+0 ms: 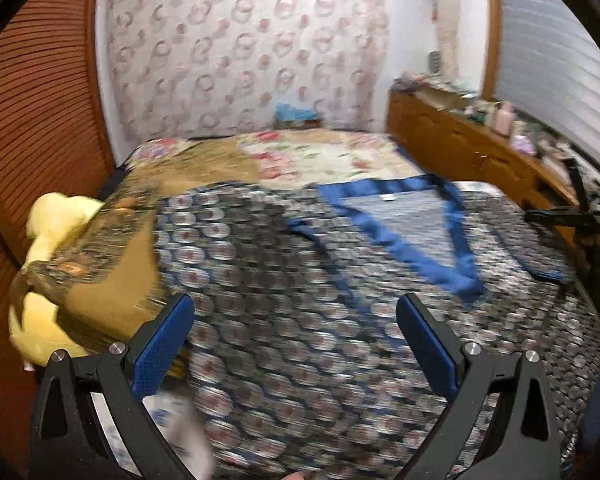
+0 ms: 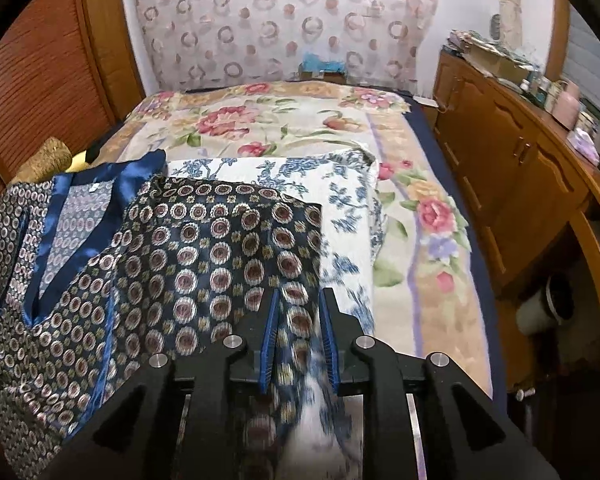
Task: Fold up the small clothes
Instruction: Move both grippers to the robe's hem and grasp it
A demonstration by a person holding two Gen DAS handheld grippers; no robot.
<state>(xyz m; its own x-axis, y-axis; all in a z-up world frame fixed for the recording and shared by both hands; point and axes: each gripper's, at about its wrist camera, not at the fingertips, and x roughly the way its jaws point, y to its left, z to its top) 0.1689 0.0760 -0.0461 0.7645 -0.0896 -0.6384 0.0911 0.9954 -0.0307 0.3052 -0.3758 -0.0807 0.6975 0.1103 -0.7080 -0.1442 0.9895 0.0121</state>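
Two grippers work over one patterned top (image 1: 284,280) that lies flat on the bed (image 1: 324,156). In the left wrist view, the left gripper (image 1: 296,344) has its jaws spread wide with nothing between them, just above the shirt's lower part. The blue V-neck trim (image 1: 404,248) sits further up. The cloth looks thin, shiny and soft, so it is likely light and slippery and may slide out of a fold; the blue trim or a side hem looks like the best place to pinch. This picture is smeared, so the circle print is hard to make out, and a yellow soft toy (image 1: 48,216) is half hidden under a brown cover.

In the right wrist view, the right gripper (image 2: 300,340) has its jaws a little apart, with the shirt's right edge between the pads (image 2: 269,340) but not squeezed. The cloth close to the camera is blurred, and the shirt's left side is cut off
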